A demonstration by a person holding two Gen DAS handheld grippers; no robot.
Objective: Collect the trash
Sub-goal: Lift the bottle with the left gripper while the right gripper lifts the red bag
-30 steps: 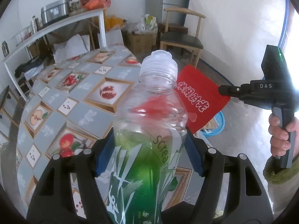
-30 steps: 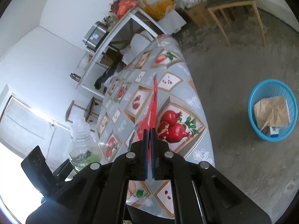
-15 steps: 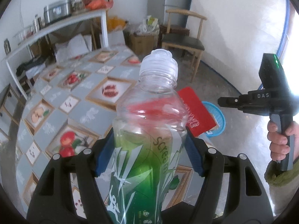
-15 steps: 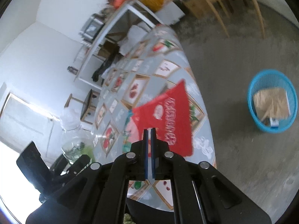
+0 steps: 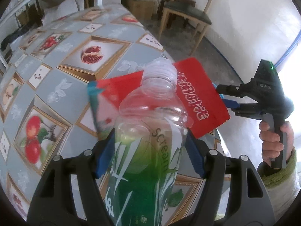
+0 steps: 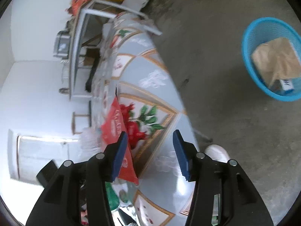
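Observation:
My left gripper (image 5: 150, 150) is shut on a clear plastic bottle (image 5: 148, 150) with a green label, held upright above the table. A red snack packet (image 5: 197, 98) hangs in the air beyond the bottle, by the table edge. My right gripper (image 6: 148, 150) is open, its blue pads apart; the red packet (image 6: 114, 126) shows blurred beside its left pad (image 6: 120, 148), loose from the grip. The right gripper also shows in the left wrist view (image 5: 227, 98), just right of the packet. A blue trash basket (image 6: 252, 71) stands on the floor.
The table (image 5: 62, 86) has a grey cloth with fruit pictures. The basket holds brown paper (image 6: 276, 60) and a small box. A wooden chair (image 5: 186, 13) stands beyond the table. A white shelf (image 6: 79, 43) with pots is at the far side. My shoe (image 6: 216, 152) is on the concrete floor.
My right gripper has opened and let go of the red packet, which is now dropping beside it. The left wrist view has tilted down toward the table, still holding the bottle.

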